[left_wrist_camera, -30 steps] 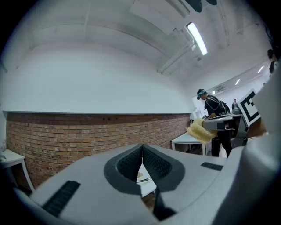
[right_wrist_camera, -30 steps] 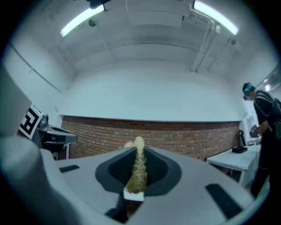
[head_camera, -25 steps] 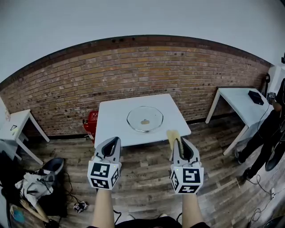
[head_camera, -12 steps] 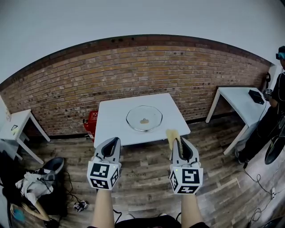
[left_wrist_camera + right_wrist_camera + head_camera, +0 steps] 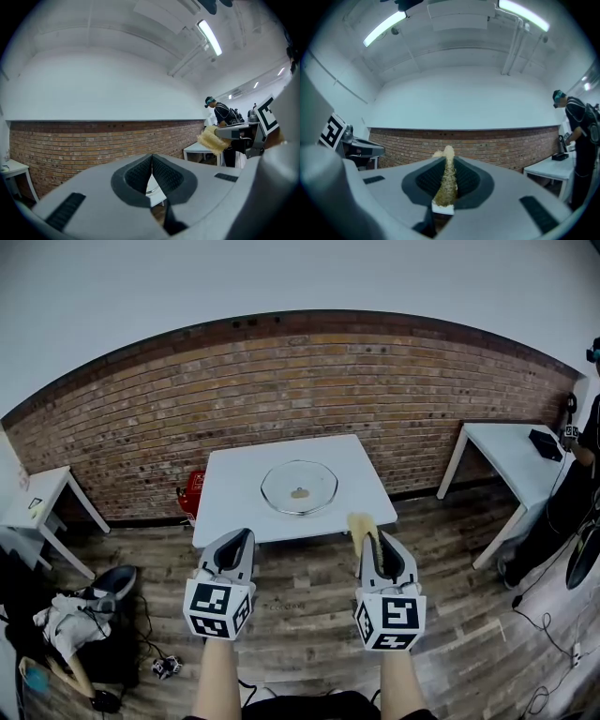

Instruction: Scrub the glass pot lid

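Head view: lid point(image 5: 299, 487) beyond right gripper point(image 5: 377, 542)

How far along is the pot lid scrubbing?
Done: the right gripper is clamped on the scrub pad. In hand: both grippers sit short of the white table, the left gripper shut and empty. Left: all the scrubbing; the glass lid lies untouched.

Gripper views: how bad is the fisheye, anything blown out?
Left gripper view: heavy fisheye, black corners, ceiling light blown out. Right gripper view: same vignette, two bright ceiling tubes, sponge in the right tongs in focus. Head view: brick wall bows into an arc.
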The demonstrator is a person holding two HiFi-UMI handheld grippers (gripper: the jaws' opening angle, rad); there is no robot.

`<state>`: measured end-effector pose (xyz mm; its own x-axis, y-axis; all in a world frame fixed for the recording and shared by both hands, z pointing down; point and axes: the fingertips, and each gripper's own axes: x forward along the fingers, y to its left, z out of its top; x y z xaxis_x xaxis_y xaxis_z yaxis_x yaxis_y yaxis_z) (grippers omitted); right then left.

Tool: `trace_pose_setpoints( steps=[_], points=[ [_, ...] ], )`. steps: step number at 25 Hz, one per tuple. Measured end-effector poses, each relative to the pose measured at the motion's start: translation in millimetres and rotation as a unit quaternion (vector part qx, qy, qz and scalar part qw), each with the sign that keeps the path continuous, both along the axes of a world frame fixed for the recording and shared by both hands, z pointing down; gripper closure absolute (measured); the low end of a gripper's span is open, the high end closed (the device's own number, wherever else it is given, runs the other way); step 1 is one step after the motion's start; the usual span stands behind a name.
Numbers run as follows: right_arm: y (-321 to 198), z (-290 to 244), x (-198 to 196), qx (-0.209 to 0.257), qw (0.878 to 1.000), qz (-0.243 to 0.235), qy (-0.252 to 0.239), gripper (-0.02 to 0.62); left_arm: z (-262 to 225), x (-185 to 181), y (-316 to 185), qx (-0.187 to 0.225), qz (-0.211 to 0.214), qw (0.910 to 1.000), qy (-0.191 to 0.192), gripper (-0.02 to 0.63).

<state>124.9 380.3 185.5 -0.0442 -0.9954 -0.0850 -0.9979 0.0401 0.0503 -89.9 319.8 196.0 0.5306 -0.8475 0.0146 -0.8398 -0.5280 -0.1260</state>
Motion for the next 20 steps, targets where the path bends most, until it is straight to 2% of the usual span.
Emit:
trace_pose_setpoints(
  steps=[11, 20],
  points=[
    [2.2, 13.1, 33.4, -0.007, 0.999, -0.031, -0.007, 0.540, 12.5, 34.7, 11.5, -0.006, -0.021, 0.9997, -0.009, 0.595],
    [-16.3, 17.8, 51.0, -0.006, 0.999, -0.036, -0.020, 0.540, 14.8, 47.0, -8.5, -0.002, -0.022, 0.9997, -0.013, 0.595]
  ],
)
